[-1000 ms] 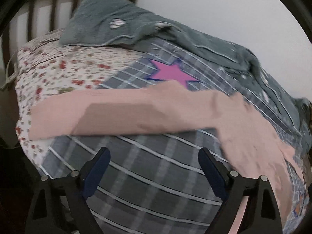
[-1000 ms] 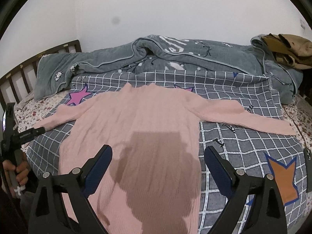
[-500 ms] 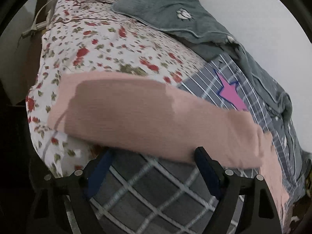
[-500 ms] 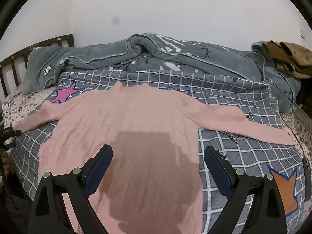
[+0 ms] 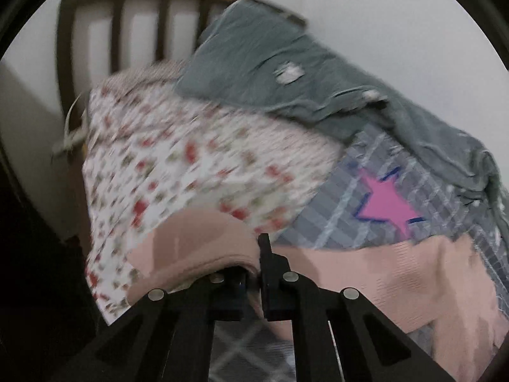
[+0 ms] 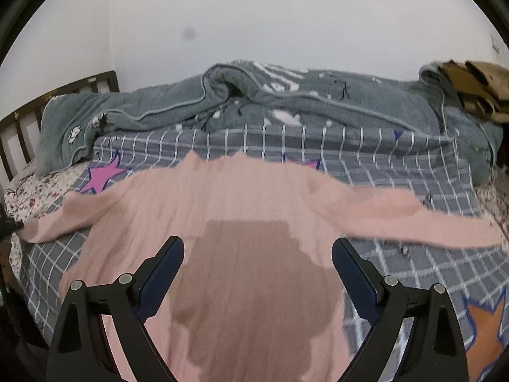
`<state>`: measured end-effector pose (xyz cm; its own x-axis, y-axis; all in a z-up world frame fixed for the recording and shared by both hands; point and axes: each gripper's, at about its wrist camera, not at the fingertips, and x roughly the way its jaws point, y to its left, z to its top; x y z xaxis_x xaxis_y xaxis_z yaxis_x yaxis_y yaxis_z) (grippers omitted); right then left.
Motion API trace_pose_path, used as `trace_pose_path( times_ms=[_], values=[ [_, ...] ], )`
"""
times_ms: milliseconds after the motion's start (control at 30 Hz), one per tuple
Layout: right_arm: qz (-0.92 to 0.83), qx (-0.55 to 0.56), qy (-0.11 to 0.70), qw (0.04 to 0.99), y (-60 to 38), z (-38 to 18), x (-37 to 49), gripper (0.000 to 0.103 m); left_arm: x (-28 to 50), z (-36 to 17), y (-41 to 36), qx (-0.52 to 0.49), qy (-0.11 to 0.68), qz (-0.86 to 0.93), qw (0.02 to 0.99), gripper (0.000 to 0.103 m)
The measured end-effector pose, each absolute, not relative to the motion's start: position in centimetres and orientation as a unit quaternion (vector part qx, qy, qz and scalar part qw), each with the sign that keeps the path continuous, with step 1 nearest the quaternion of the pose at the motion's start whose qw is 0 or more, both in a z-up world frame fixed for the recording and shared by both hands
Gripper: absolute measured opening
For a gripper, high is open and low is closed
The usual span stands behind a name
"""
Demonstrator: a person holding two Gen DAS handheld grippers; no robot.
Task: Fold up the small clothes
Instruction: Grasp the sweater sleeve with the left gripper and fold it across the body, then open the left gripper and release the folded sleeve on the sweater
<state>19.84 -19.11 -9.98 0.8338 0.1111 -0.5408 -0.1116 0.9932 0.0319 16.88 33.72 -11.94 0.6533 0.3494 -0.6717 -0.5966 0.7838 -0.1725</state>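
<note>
A pink knitted sweater (image 6: 222,207) lies spread flat on the bed with both sleeves stretched out. My left gripper (image 5: 257,254) is shut on the end of its left sleeve (image 5: 197,238), and the cuff bunches up over the closed fingers. The right wrist view shows that gripper as a dark shape (image 6: 8,224) at the sleeve tip by the bed's left edge. My right gripper (image 6: 257,254) hangs open above the sweater's lower body, with nothing between its fingers. The right sleeve (image 6: 429,222) lies flat toward the right.
A grey checked blanket (image 6: 381,159) with star prints covers the bed. A rumpled grey quilt (image 6: 286,102) lies along the far side, with a brown garment (image 6: 477,86) at the back right. A floral sheet (image 5: 175,159) and dark wooden headboard (image 5: 111,31) are at the left end.
My left gripper moved onto the sleeve end, closed on it and raised the cuff. My right gripper stayed open and came closer over the sweater's body.
</note>
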Motion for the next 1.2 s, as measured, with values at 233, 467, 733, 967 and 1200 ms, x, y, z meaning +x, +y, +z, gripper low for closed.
trace_pose_path(
  times_ms=[233,467,733,967,1200],
  values=[
    [0.054,-0.003,0.287,0.956,-23.4,-11.3,20.6,0.093,21.9,-5.7,21.7,-0.121,0.304,0.171,0.929,0.007],
    [0.044,0.085,0.313,0.945,-31.1,-12.4,20.1,0.093,27.1,-3.9,6.4,-0.079,0.314,0.063,0.944,0.007],
    [0.023,0.118,0.3,0.946,-36.8,-12.1,18.0,0.093,30.9,-9.6,-10.7,-0.004,0.363,-0.03,0.931,0.007],
    [0.007,0.101,0.293,0.951,-38.3,-12.0,17.2,0.093,31.5,-14.4,-15.3,-0.005,0.429,-0.053,0.902,0.018],
    [0.014,0.116,0.3,0.947,-38.2,-12.1,17.4,0.093,29.5,-12.9,-11.6,-0.024,0.389,-0.027,0.921,0.078]
  ],
)
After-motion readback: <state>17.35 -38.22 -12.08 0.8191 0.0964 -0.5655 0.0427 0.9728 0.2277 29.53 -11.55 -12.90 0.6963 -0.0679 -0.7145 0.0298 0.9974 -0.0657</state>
